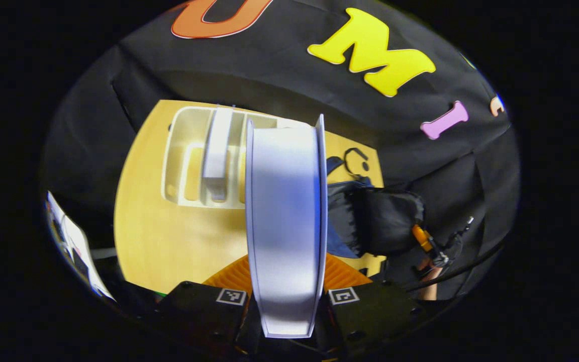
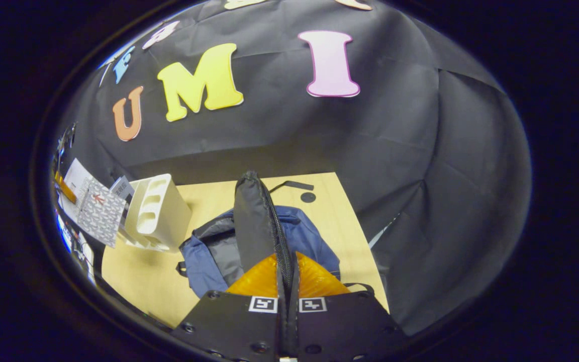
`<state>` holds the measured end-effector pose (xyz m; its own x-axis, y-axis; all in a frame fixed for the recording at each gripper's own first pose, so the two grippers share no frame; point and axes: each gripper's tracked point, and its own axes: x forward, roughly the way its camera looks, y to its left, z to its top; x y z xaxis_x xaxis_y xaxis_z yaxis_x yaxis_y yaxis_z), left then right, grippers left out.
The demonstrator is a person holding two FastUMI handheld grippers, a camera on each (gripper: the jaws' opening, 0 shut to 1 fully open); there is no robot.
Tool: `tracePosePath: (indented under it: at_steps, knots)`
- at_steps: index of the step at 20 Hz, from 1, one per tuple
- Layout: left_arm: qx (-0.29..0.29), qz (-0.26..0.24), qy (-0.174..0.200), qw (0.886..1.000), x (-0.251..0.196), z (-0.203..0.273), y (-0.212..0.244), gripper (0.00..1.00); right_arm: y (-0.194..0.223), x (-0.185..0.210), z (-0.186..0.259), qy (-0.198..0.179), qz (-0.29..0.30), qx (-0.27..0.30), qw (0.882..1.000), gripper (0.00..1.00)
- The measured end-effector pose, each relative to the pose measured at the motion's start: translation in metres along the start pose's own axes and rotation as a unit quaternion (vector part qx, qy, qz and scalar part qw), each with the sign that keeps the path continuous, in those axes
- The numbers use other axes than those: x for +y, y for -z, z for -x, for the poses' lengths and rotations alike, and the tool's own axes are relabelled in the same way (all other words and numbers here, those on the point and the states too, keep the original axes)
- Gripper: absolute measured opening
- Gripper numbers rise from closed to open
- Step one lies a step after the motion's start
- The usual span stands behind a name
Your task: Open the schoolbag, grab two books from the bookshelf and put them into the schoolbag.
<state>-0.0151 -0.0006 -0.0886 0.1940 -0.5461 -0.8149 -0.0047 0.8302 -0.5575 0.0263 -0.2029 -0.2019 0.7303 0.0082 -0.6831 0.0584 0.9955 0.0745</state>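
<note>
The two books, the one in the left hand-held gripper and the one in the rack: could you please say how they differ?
The held book is clamped by the left hand-held gripper, clear of the rack; the second book stands in a rack slot. The held book looms large, the second book small and farther off. Both are white.

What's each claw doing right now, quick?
Left claw: closed on a white book, held above the table.
Right claw: closed on the schoolbag's black flap, holding it up.

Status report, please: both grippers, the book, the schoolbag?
Left gripper shut on a book, above the table. Right gripper shut on the schoolbag flap, schoolbag open. One book in the bookshelf.
</note>
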Motion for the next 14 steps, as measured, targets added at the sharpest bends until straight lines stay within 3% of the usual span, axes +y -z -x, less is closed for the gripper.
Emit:
tracePosePath:
  at_steps: [2, 3, 4, 5, 7, 9, 10, 14]
  knots:
    - [-0.012, 0.005, 0.063, 0.998, -0.031, -0.028, 0.01, 0.48, 0.002, 0.004, 0.003, 0.003, 0.012, 0.001, 1.0, 0.03]
    - [-0.022, -0.008, 0.095, 0.995, -0.053, -0.057, 0.022, 0.45, 0.001, 0.007, 0.005, 0.004, 0.019, 0.0, 1.0, 0.03]
    - [-0.023, -0.01, 0.114, 0.993, -0.067, -0.074, 0.032, 0.5, 0.001, 0.006, 0.004, 0.006, 0.022, 0.0, 1.0, 0.04]
    - [-0.022, -0.007, 0.135, 0.991, -0.082, -0.089, 0.041, 0.45, 0.0, 0.006, 0.004, 0.007, 0.02, 0.0, 1.0, 0.03]
    - [-0.021, 0.016, 0.17, 0.985, -0.103, -0.12, 0.059, 0.45, -0.002, 0.008, 0.002, 0.007, 0.009, 0.001, 1.0, 0.01]
    - [-0.02, 0.038, 0.187, 0.981, -0.115, -0.152, 0.073, 0.5, 0.001, 0.006, 0.0, 0.01, 0.002, 0.004, 1.0, 0.01]
    - [-0.021, 0.05, 0.19, 0.98, -0.12, -0.172, 0.078, 0.45, 0.002, 0.005, 0.0, 0.01, -0.004, 0.007, 1.0, 0.01]
    - [-0.009, 0.055, 0.174, 0.983, -0.12, -0.254, 0.095, 0.51, 0.0, -0.002, 0.001, 0.009, -0.006, 0.01, 1.0, 0.01]
